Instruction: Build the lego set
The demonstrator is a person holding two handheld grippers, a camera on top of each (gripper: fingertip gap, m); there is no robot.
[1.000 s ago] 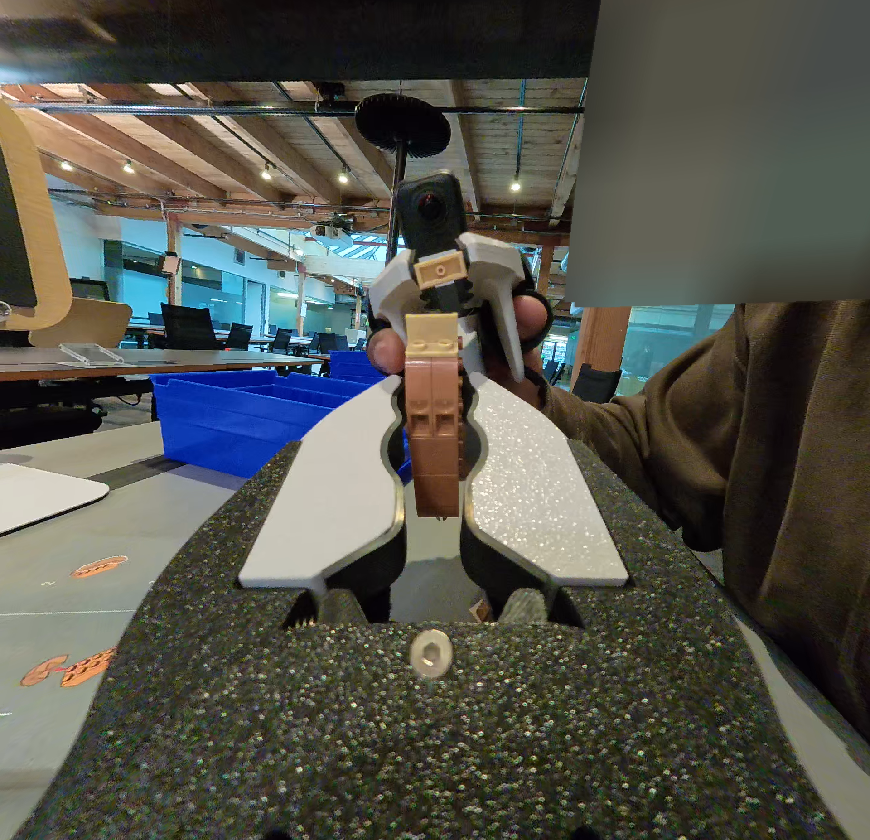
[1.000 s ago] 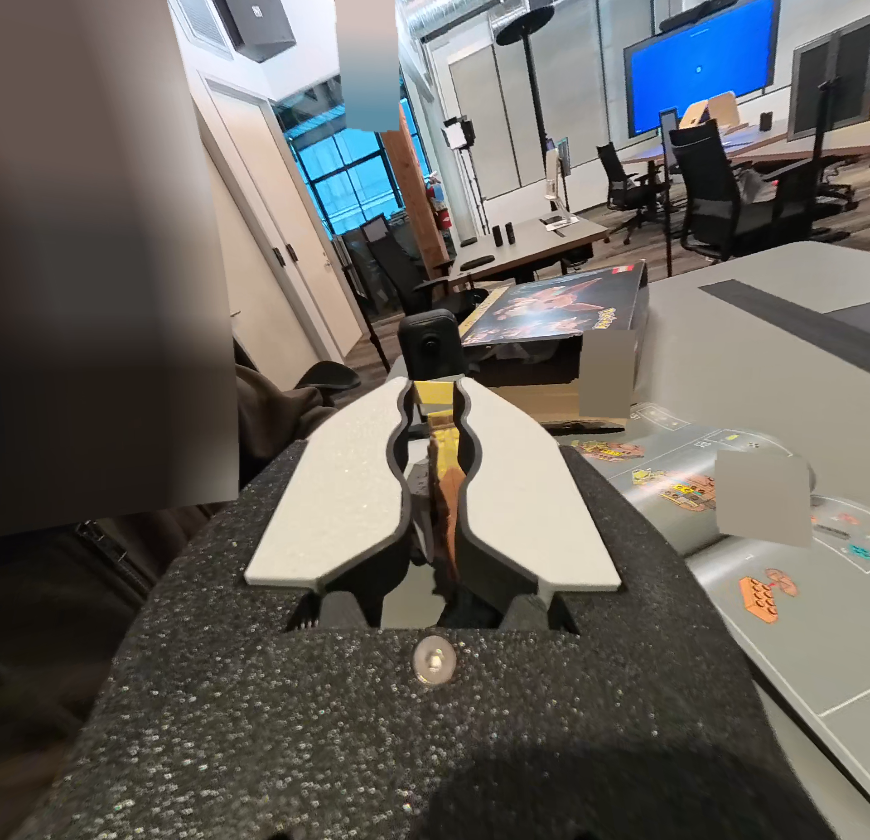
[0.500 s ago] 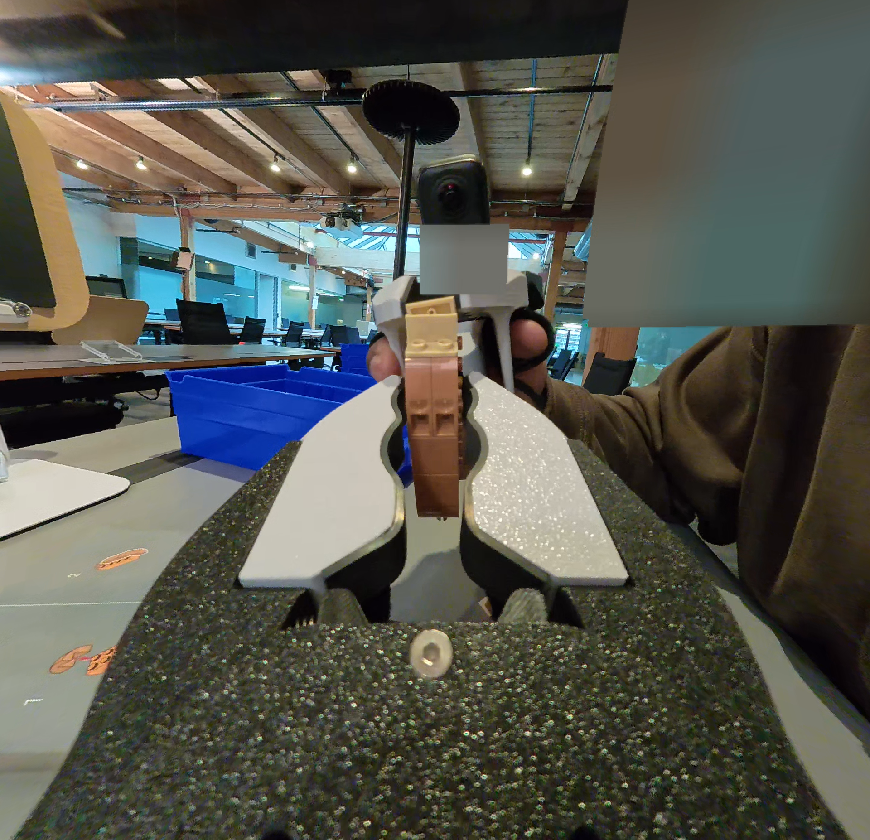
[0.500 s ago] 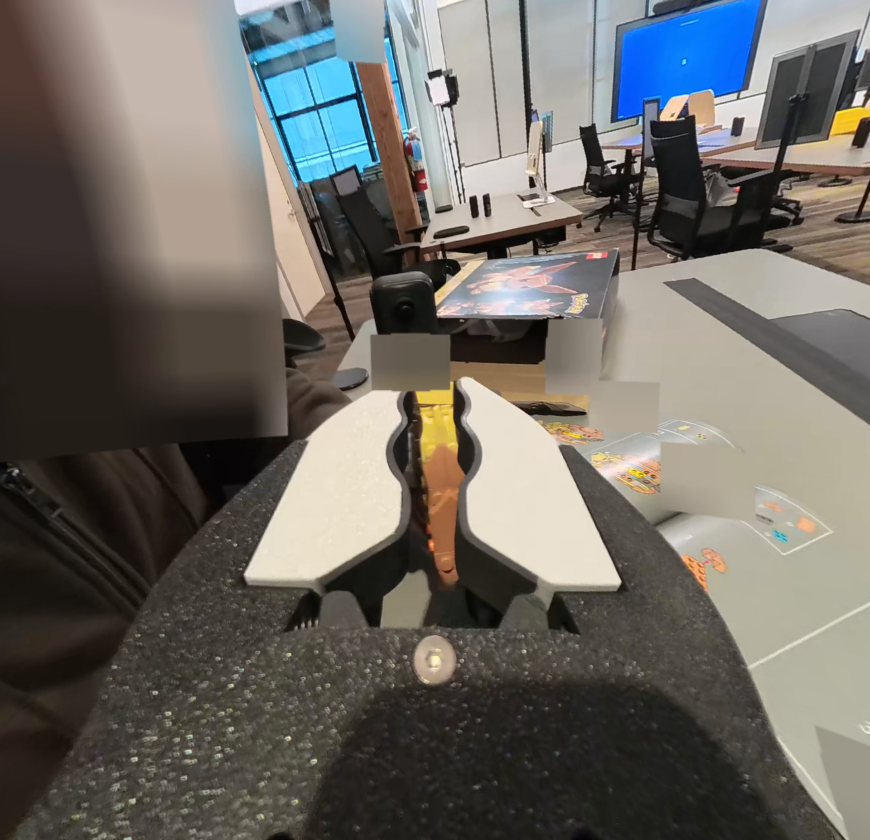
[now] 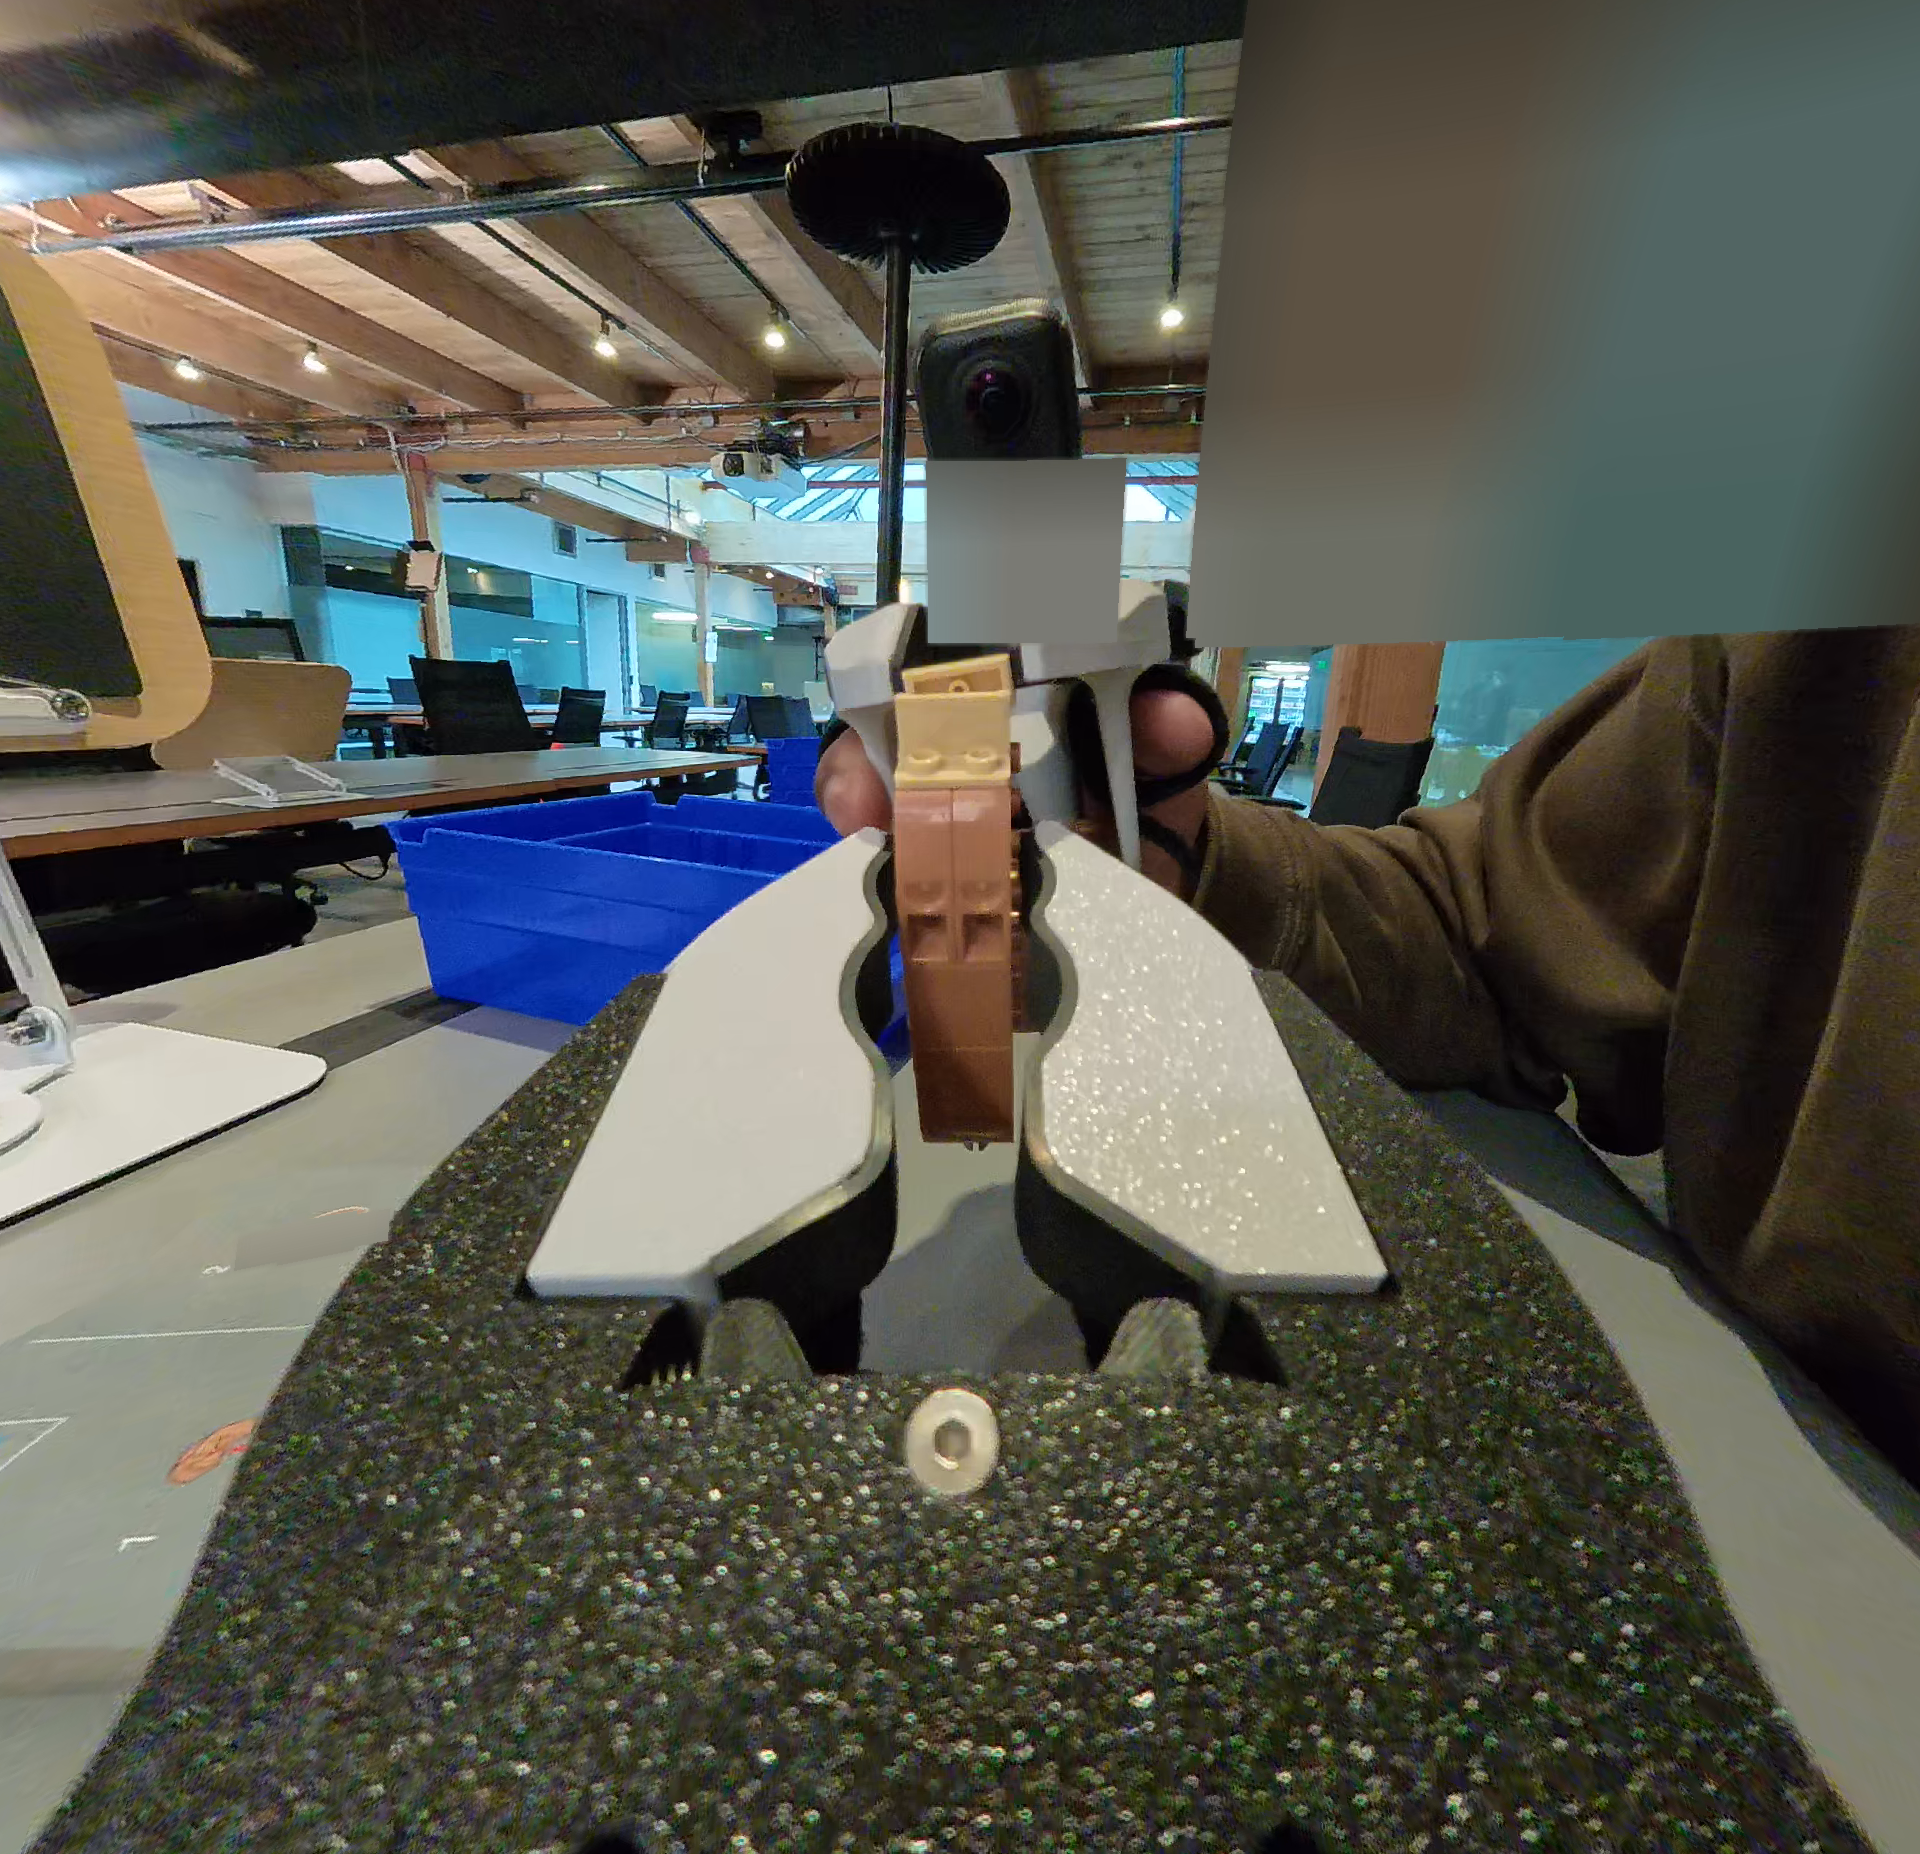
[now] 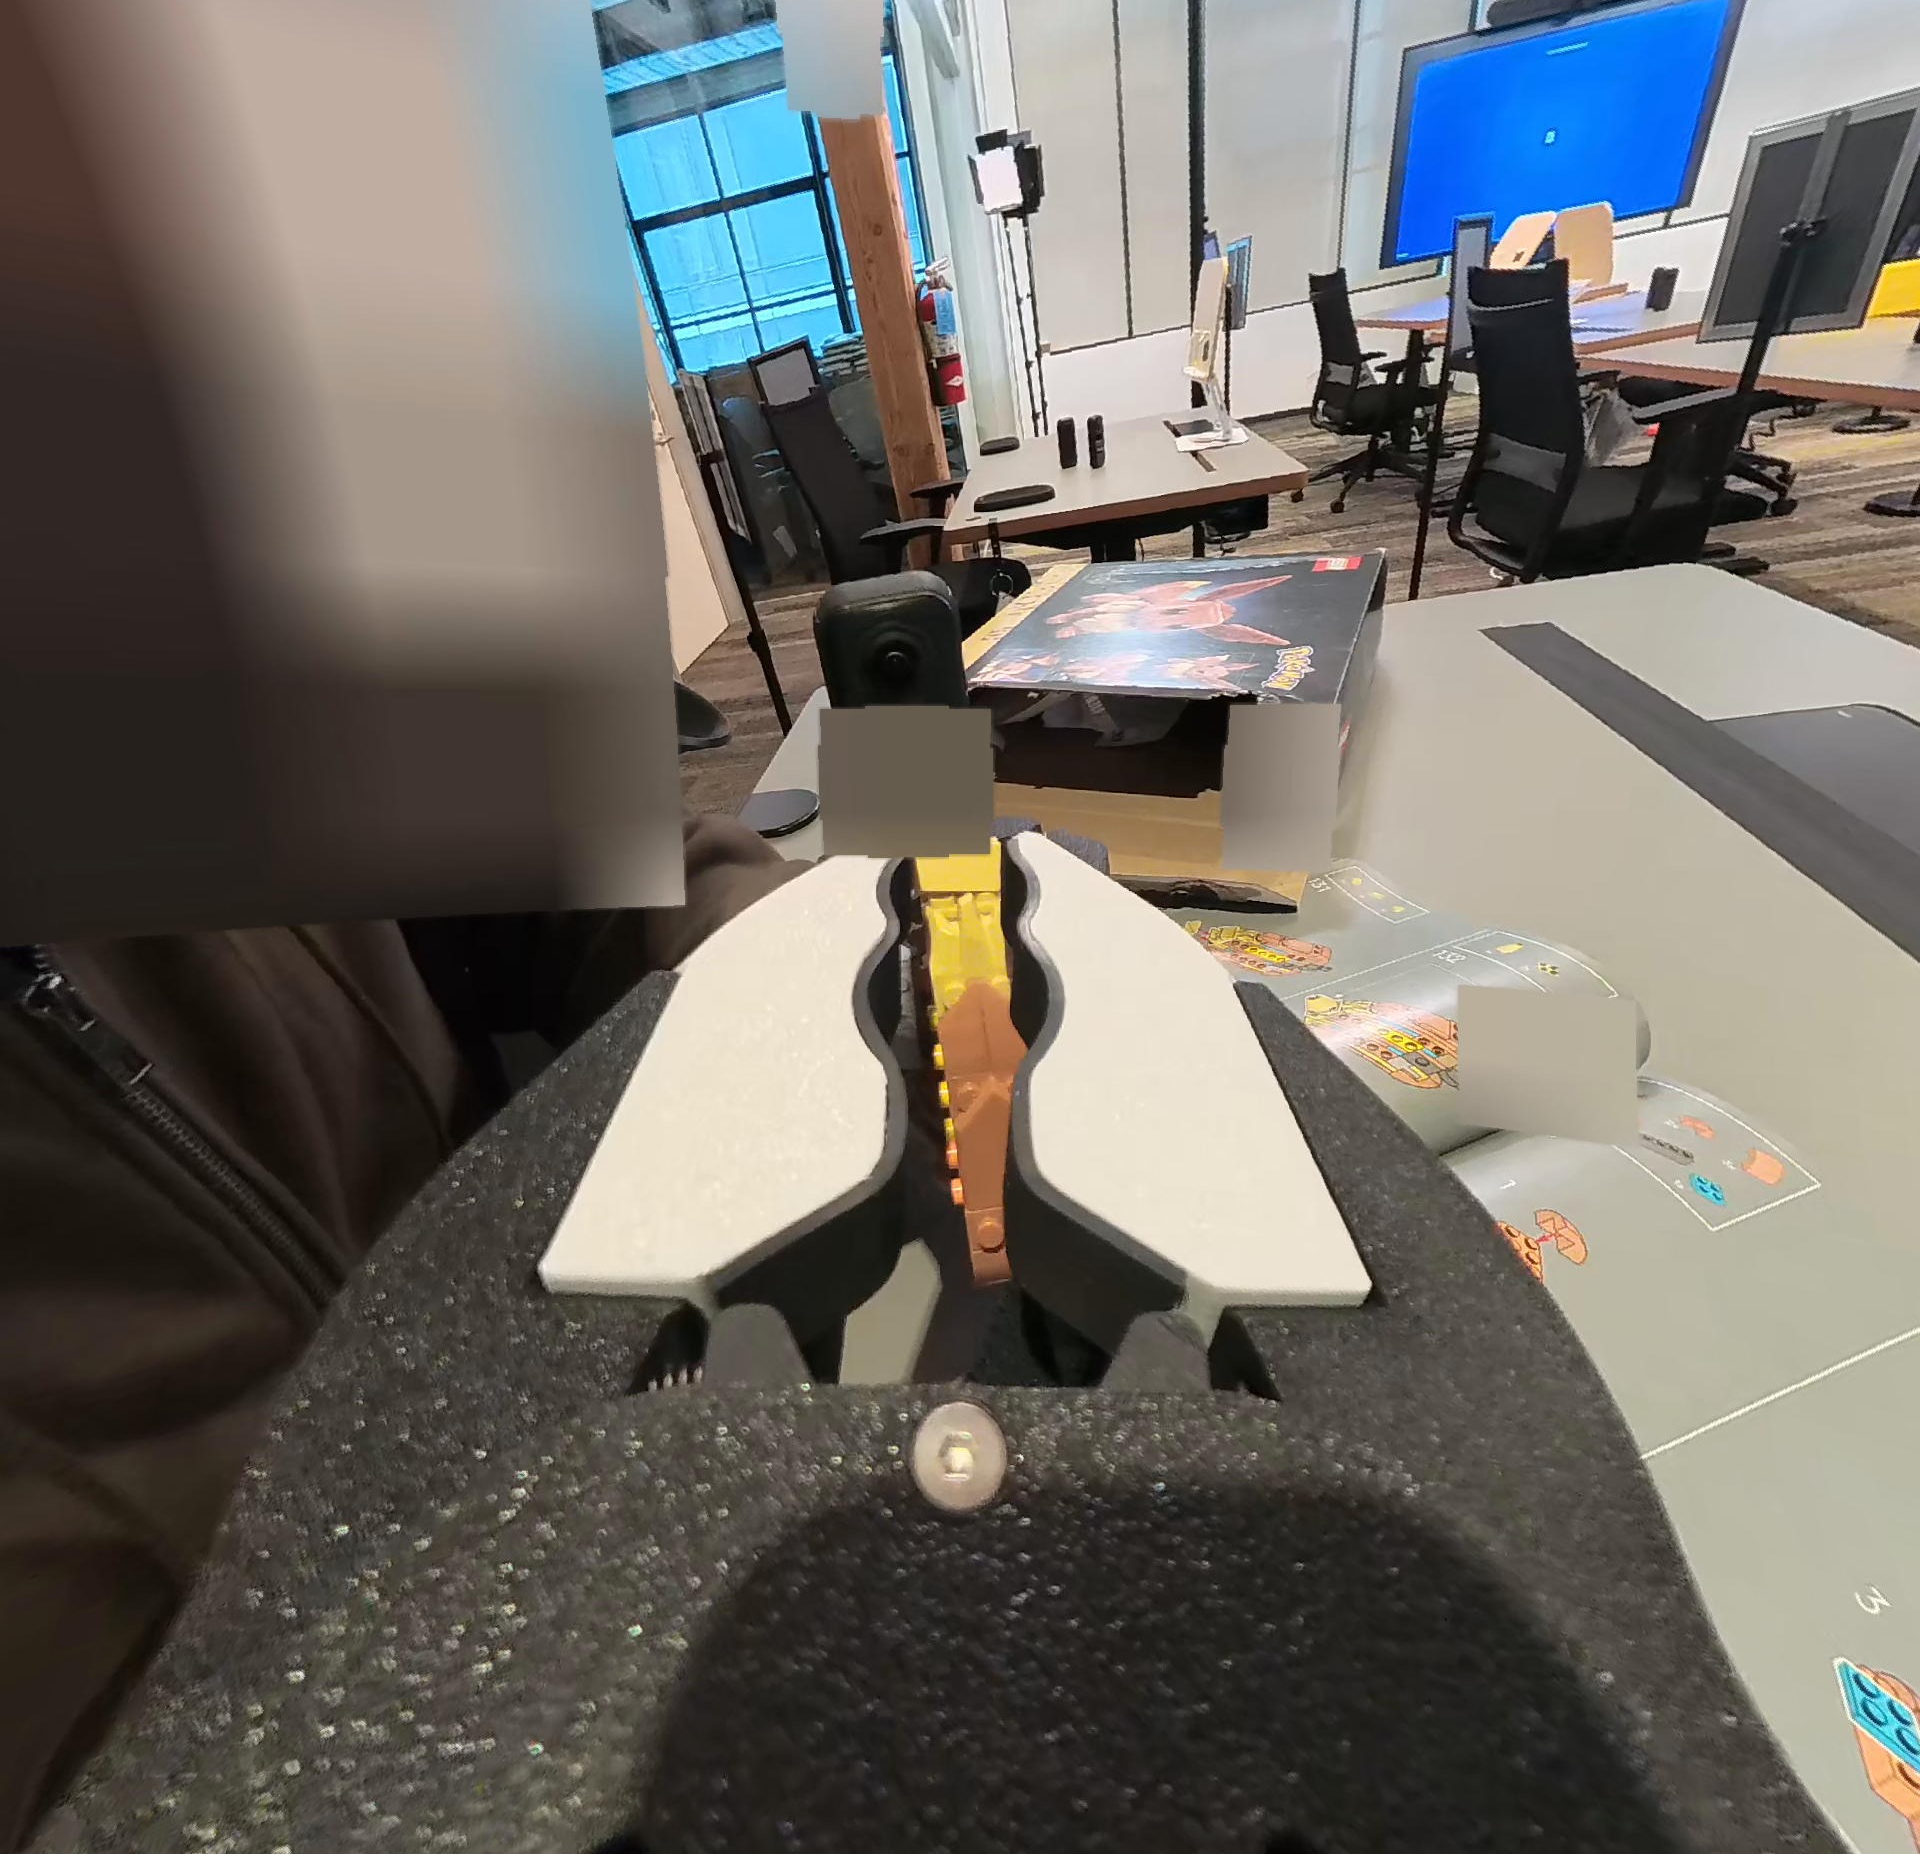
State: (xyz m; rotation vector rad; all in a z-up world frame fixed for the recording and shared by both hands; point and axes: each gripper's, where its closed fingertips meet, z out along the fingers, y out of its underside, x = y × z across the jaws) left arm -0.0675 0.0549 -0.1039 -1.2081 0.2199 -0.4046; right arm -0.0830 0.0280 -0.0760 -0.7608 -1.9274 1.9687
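Left gripper (image 5: 956, 869): sitting at frame centre of the left wrist view, its two pale fingers (image 5: 748, 1056) clamping on a brown lego assembly (image 5: 956, 983) that is standing upright between them.
Tan brick (image 5: 951, 739): capping the top of the brown assembly, just above the fingertips.
Right gripper (image 5: 997, 703): facing in from just behind the tan brick, a person's hand (image 5: 1174, 739) wrapping around it.
Right gripper, own view (image 6: 961, 900): fingers pressing together on a brown and yellow lego piece (image 6: 971, 1066) running along the gap at frame centre.
Blue bin (image 5: 603, 890): resting on the grey table (image 5: 156, 1285), centre left of the left wrist view.
Lego box (image 6: 1174, 641): lying on the table at upper centre of the right wrist view.
Instruction booklet (image 6: 1538, 1129): lying open at the right of that view.
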